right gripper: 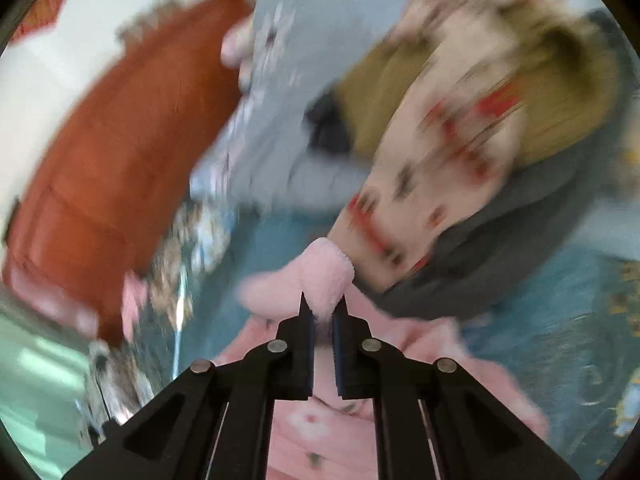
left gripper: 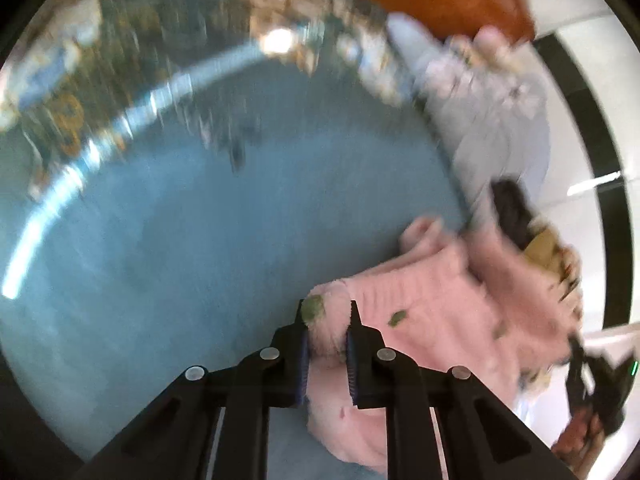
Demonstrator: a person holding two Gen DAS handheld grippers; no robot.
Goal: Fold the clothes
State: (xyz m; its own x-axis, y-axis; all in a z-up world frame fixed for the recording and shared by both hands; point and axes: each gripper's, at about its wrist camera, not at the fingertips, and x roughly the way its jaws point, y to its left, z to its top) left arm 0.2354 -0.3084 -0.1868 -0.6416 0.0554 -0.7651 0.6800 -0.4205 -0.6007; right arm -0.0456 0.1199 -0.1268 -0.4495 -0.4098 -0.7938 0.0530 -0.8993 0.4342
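**Operator:** At 5 o'clock in the left wrist view, what does the left hand-held gripper (left gripper: 328, 326) hold?

**Technician:** Its jaws are pressed onto a fluffy edge of the pink garment (left gripper: 432, 304), which fills the gap between them. The right hand-held gripper (right gripper: 323, 312) pinches another fluffy pink edge (right gripper: 320, 272) in the same manner, at 6 o'clock in its own view.

**Operator:** Why two separate grip points?

**Technician:** Judged from the task, holding two edges apart allows the garment to be stretched and laid flat before a fold is made. One grip alone would let the cloth hang in a bunch.

**Operator:** Where is the garment located?

**Technician:** It hangs from both jaw pairs over the blue patterned bedspread (left gripper: 200, 240). Whether its lower part touches the bedspread cannot be determined; both views are blurred.

**Operator:** Describe its condition.

**Technician:** Soft pink knit with fleecy trim and small green patches (left gripper: 314, 308). It is crumpled, not yet folded.

**Operator:** What lies nearby?

**Technician:** A pile of other clothes (right gripper: 440, 152) sits at 1 o'clock in the right wrist view: grey, cream with red marks, and tan pieces. An orange cushion (right gripper: 120, 168) lies at 9 o'clock.
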